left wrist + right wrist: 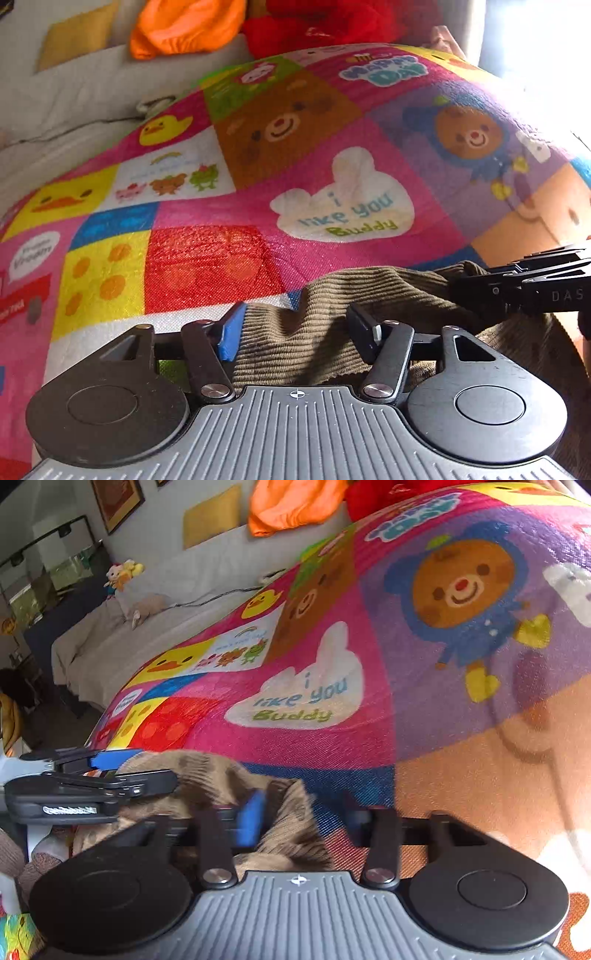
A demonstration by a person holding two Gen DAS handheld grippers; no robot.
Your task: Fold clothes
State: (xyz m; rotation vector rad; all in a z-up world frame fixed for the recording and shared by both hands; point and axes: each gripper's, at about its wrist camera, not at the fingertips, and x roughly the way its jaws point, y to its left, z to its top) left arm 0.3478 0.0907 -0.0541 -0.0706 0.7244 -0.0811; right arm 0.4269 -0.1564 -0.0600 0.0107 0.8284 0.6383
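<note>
An olive-brown corduroy garment (325, 325) lies bunched at the near edge of a colourful cartoon blanket (295, 166). My left gripper (295, 328) has its jaws apart with the bunched cloth between them. In the right wrist view the same garment (221, 779) lies under my right gripper (299, 819), whose jaws are also apart, the blue pad (251, 819) against the cloth. The right gripper also shows in the left wrist view (517, 284) at the garment's right end, and the left gripper in the right wrist view (122, 771) at its left end.
The blanket (406, 664) covers a bed with a grey sheet (147, 638). An orange cloth (184, 26) and a red plush (314, 22) lie at the far end, beside a yellow cushion (74, 33). A cable (214, 596) and small toys (122, 574) rest on the sheet.
</note>
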